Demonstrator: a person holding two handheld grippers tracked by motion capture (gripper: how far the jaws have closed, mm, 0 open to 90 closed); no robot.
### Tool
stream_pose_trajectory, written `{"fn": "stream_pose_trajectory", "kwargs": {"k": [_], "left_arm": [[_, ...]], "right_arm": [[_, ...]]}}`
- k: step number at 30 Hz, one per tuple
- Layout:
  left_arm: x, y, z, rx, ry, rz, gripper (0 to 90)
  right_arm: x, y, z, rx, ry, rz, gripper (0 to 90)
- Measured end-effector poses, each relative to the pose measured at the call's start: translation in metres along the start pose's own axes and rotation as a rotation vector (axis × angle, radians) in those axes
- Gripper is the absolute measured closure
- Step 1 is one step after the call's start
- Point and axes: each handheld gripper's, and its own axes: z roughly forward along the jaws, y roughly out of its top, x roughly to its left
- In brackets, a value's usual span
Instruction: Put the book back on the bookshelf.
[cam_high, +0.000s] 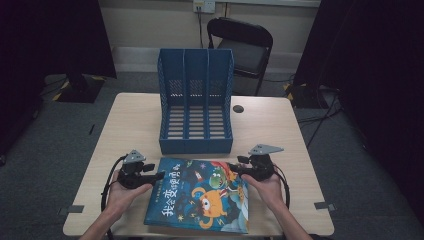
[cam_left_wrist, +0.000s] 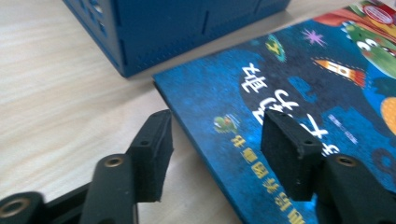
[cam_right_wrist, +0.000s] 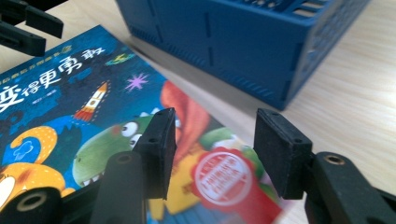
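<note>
Straddling the picture book (cam_high: 200, 197) lying flat near the table's (cam_high: 135, 120) front edge, just before the blue file rack (cam_high: 196, 100), the left gripper (cam_left_wrist: 215, 149) and right gripper (cam_right_wrist: 212, 149) gape half-open, holding nothing, and could seemingly skid off its thin edges.

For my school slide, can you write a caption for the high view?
Two tongs, left and right, reach for a picture book lying before a blue file rack.
</note>
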Motion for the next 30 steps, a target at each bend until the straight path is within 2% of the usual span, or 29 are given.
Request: {"fn": "stream_pose_trajectory", "kwargs": {"k": [2,4,8,10,12,16,19,20,21,24,25,28,30], "left_arm": [[0.002,0.0,0.001,0.01,-0.014,-0.004,45.7],[0.005,-0.001,0.001,0.015,-0.019,0.001,45.8],[0.008,-0.003,0.004,0.017,-0.046,-0.037,47.9],[0.004,-0.002,0.005,0.021,-0.056,-0.019,49.5],[0.0,-0.001,0.006,0.021,-0.032,-0.011,48.1],[0.002,-0.001,0.007,0.024,-0.042,-0.011,48.6],[0.002,0.0,0.01,0.011,-0.054,-0.005,49.0],[0.002,0.0,0.012,0.008,-0.059,0.001,49.0],[0.001,0.001,0.013,0.007,-0.061,-0.001,49.2],[-0.001,0.002,0.015,0.003,-0.057,0.005,49.4],[-0.001,0.003,0.015,0.007,-0.052,0.01,49.6],[-0.002,0.005,0.017,0.009,-0.055,0.015,49.8],[-0.003,0.006,0.02,0.007,-0.056,0.02,49.9]], "right_arm": [[0.002,-0.002,0.004,0.016,0.015,0.001,47.6],[0.002,-0.004,0.005,0.026,0.008,0.001,47.0],[-0.001,-0.007,0.004,0.024,-0.009,0.002,45.6],[-0.003,-0.008,0.006,0.023,-0.012,0.0,45.2],[-0.003,-0.007,0.007,0.023,-0.023,-0.009,42.1],[-0.003,-0.01,0.01,0.038,-0.055,-0.015,38.4],[0.0,-0.009,0.006,0.031,-0.04,-0.023,42.5],[0.002,-0.009,0.004,0.032,-0.021,-0.028,47.7],[0.005,-0.009,0.004,0.039,0.014,-0.029,47.7],[0.014,-0.011,0.003,0.057,-0.022,-0.069,45.5],[0.015,-0.011,0.002,0.057,-0.01,-0.063,45.1],[0.011,-0.012,0.003,0.045,-0.024,-0.063,42.6],[0.006,-0.011,0.002,0.041,-0.022,-0.043,41.1]]}}
